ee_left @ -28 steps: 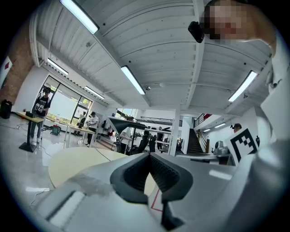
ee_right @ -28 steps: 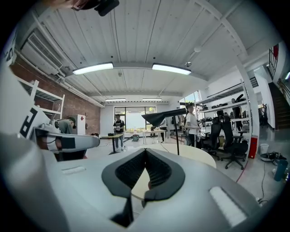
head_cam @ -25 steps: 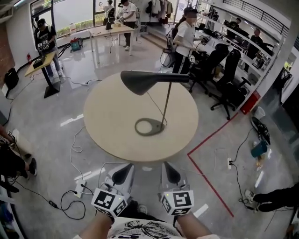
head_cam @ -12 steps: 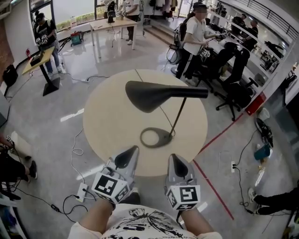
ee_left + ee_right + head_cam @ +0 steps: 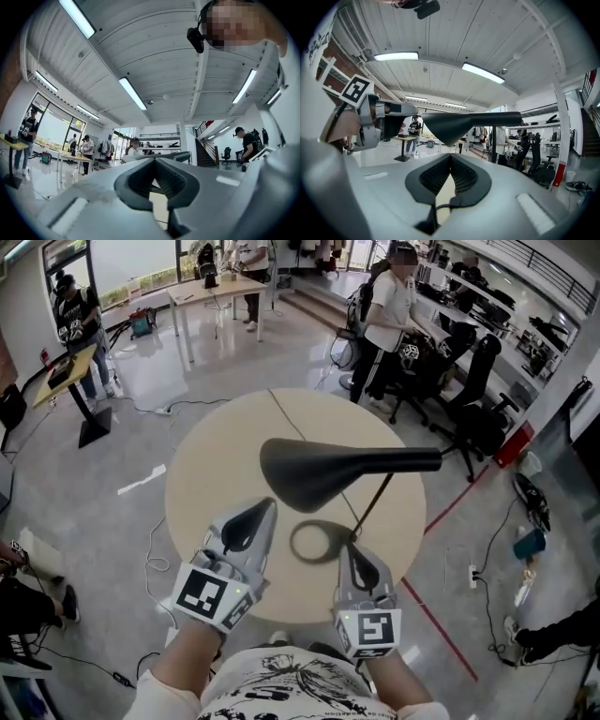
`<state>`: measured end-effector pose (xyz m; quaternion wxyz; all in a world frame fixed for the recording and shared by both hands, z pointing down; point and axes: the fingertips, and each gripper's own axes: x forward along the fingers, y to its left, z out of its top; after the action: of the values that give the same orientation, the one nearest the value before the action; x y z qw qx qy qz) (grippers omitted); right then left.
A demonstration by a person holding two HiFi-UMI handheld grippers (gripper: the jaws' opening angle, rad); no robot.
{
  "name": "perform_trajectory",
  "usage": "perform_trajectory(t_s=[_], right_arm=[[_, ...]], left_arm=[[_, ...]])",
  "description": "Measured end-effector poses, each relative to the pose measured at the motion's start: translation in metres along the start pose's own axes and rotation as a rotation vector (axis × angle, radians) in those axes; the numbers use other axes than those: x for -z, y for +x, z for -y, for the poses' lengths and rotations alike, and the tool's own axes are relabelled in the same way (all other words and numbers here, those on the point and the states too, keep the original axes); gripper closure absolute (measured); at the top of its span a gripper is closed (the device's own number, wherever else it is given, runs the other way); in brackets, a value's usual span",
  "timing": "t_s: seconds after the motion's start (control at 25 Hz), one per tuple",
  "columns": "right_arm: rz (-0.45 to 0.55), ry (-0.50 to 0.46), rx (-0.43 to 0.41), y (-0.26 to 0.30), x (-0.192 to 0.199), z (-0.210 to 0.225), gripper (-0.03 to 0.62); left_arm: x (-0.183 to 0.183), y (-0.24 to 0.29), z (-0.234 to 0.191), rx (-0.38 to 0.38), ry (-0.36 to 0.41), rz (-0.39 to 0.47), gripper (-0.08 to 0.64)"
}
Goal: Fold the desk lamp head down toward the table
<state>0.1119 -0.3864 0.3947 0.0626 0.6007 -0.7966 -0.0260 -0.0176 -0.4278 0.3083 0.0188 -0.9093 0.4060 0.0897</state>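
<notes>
Two grippers are held over the near edge of the round table (image 5: 214,457); the left gripper (image 5: 262,513) and the right gripper (image 5: 353,555) are each seen with jaws closed tip to tip, nothing between them; the desk lamp (image 5: 319,470) is stood near the table's centre, its ring base (image 5: 293,545) just beside the right gripper, its head held level above; a person (image 5: 389,315) is seen beyond the far edge.
</notes>
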Motion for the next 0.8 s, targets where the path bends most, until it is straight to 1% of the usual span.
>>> perform_trajectory(t_s=[0.08,0.16,0.28,0.44,0.56,0.8], right_arm=[[-0.008,0.009,-0.008,0.009,0.000,0.001,0.583],[-0.021,0.022,-0.017,0.017,0.001,0.001,0.583],[-0.040,0.031,-0.030,0.024,0.000,0.002,0.583],[-0.048,0.022,-0.041,0.028,0.003,0.002,0.583],[-0.063,0.032,-0.038,0.028,0.011,0.002,0.583],[-0.084,0.057,-0.016,0.023,0.022,0.000,0.583]], left_arm=[[-0.010,0.009,-0.008,0.013,-0.001,0.020,0.555],[-0.016,0.017,-0.019,0.008,-0.004,0.029,0.555],[-0.016,0.025,-0.030,0.000,-0.010,0.019,0.555],[-0.015,0.025,-0.032,-0.005,0.005,0.022,0.555],[-0.002,0.023,-0.033,-0.009,-0.005,0.000,0.555],[0.034,0.015,-0.039,-0.026,-0.057,-0.070,0.555]])
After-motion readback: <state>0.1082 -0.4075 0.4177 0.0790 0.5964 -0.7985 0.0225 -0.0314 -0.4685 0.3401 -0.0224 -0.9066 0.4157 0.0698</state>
